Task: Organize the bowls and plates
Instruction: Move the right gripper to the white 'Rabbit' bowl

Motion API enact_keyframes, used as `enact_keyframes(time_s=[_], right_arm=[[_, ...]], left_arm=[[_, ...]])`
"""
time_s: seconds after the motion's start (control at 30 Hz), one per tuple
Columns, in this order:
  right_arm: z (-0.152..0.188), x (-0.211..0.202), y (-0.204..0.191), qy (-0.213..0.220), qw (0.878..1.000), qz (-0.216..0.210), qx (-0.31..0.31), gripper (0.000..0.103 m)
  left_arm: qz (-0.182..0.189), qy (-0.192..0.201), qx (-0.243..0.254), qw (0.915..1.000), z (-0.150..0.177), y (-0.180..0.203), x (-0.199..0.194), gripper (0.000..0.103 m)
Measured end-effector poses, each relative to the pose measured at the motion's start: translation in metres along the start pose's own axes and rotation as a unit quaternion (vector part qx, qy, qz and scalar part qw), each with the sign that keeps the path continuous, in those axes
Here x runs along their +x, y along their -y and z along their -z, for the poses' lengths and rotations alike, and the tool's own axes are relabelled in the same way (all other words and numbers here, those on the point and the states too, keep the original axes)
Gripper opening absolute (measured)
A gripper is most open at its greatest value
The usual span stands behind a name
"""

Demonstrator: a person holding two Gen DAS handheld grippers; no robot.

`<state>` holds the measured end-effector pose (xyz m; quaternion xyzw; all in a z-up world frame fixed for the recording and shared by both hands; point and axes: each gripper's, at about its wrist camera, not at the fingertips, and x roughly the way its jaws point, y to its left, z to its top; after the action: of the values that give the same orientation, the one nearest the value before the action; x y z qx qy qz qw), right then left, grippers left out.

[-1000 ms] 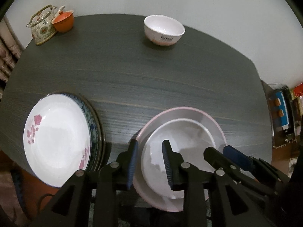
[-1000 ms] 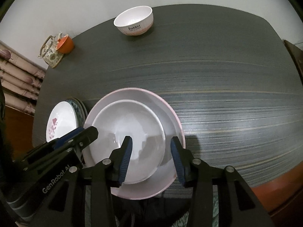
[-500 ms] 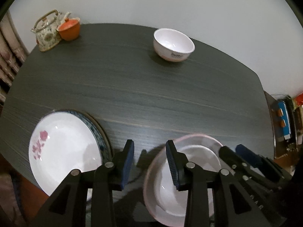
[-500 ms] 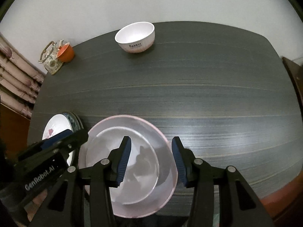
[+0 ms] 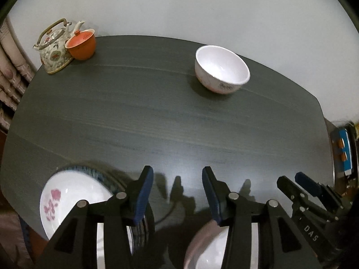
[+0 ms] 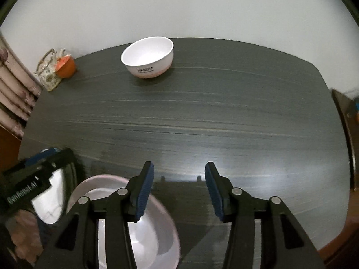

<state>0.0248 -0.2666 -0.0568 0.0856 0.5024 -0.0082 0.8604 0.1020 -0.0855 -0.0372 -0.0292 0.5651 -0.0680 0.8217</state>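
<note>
A white bowl (image 5: 222, 69) with lettering stands at the far side of the dark table; it also shows in the right wrist view (image 6: 148, 57). A white plate with pink flowers (image 5: 67, 199) lies on a blue-rimmed plate at the near left. A pink-rimmed plate with a white dish in it (image 6: 154, 231) lies at the near edge, and shows in the left wrist view (image 5: 206, 246). My left gripper (image 5: 177, 194) is open and empty above the table between the two stacks. My right gripper (image 6: 179, 190) is open and empty, right of the pink-rimmed plate.
A flowered teapot (image 5: 53, 47) and an orange lidded cup (image 5: 82, 44) stand at the far left corner. The dark table (image 6: 224, 116) has a rounded edge on the right. Shelves with boxes (image 5: 343, 148) stand beyond it.
Both grippers have pulled back and lifted away from the pink-rimmed plate and its dish, which now sit low in both views. The jaws have stayed open. The far bowl looks nearer.
</note>
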Motion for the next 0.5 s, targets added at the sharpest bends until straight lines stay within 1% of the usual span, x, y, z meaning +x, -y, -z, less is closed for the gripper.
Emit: enact_keyframes(time_s=[0.2,0.3,0.4,0.5], right_arm=[[-0.028,0.020,0.008,-0.003,1.000,-0.007,-0.013,0.046],[-0.045,0.031,0.016,-0.011,1.000,-0.026,-0.001,0.046],[-0.065,0.042,0.028,-0.019,0.999,-0.043,0.025,0.046],[-0.090,0.049,0.035,-0.015,0.998,-0.042,0.033,0.046]], left_arm=[[0.003,0.003,-0.006,1.0000,-0.036,-0.003,0.019,0.046],[0.009,0.003,-0.013,0.9999,-0.055,-0.006,0.030,0.046],[0.015,0.009,-0.025,0.9995,-0.077,-0.007,0.037,0.046],[0.029,0.011,-0.035,0.9989,-0.101,-0.007,0.046,0.046]])
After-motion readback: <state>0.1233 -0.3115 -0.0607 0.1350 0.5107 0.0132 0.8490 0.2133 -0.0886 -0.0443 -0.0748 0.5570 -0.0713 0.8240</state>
